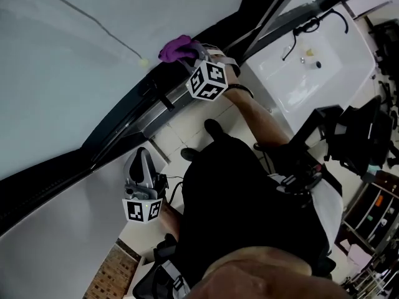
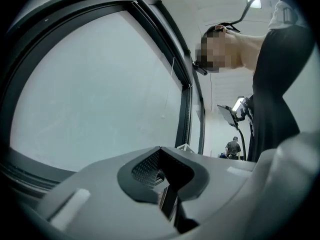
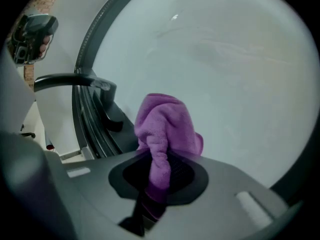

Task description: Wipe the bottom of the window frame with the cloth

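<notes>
A purple cloth point(image 1: 175, 47) rests against the dark bottom rail of the window frame point(image 1: 122, 124), at the edge of the pale glass point(image 1: 68, 73). My right gripper point(image 1: 188, 55) is shut on it, its marker cube just behind. In the right gripper view the cloth point(image 3: 165, 126) bunches up out of the right gripper point(image 3: 157, 179), in front of the glass, with the frame point(image 3: 92, 129) to the left. My left gripper point(image 1: 142, 161) hangs lower along the frame, away from the cloth. In its own view the left gripper point(image 2: 167, 186) is shut with nothing in it.
A dark window handle point(image 3: 75, 81) juts out from the frame left of the cloth. A white table point(image 1: 312, 67) with cables stands at the upper right, dark equipment point(image 1: 355, 129) beside it. My own body and shoes point(image 1: 212, 129) fill the tiled floor below. A person point(image 2: 233, 148) stands far off.
</notes>
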Tool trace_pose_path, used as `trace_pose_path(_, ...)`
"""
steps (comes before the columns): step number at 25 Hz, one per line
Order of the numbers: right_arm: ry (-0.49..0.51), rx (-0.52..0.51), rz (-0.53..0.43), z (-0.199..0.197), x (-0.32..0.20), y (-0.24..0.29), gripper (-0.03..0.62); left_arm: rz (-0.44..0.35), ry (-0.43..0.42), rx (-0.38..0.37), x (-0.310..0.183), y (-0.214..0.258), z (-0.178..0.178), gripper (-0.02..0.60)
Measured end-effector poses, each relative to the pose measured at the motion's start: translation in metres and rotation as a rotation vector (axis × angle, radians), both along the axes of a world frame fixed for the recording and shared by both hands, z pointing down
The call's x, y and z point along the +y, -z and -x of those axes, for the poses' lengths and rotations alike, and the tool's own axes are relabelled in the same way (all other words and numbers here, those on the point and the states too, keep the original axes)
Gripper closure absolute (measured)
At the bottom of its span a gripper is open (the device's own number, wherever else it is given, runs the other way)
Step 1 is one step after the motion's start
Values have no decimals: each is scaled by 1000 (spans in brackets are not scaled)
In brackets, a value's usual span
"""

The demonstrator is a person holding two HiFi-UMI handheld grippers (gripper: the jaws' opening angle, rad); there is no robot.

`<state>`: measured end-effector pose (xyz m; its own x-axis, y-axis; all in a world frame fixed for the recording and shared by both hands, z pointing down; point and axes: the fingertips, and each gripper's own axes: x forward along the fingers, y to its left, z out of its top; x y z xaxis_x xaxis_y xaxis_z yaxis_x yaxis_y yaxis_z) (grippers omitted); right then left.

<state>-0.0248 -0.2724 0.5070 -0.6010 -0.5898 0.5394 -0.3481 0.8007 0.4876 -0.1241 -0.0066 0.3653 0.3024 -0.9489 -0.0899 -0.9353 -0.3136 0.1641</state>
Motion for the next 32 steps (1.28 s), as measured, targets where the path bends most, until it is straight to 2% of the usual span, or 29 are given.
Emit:
trace_pose_path(13, -277, 88, -38, -128, -95, -5, 534, 5, -25, -11, -10, -3, -9, 581)
trace_pose_path(18, -444, 193, -96, -176, -130, -4, 534, 7, -38, -18, -14, 0, -18, 581)
trace_pose_path(23, -563, 324, -179, -194, -145, -9, 536, 6, -45, -17, -14, 1, -20, 581)
trace_pose_path(29, -603, 269, -140, -198, -145, -10, 534, 1, -34, -11, -9, -1, -16, 581)
trace_pose_path(32, -663, 279, -177, -219, -123, -1, 533, 1, -22, -5, -4, -5, -9, 581)
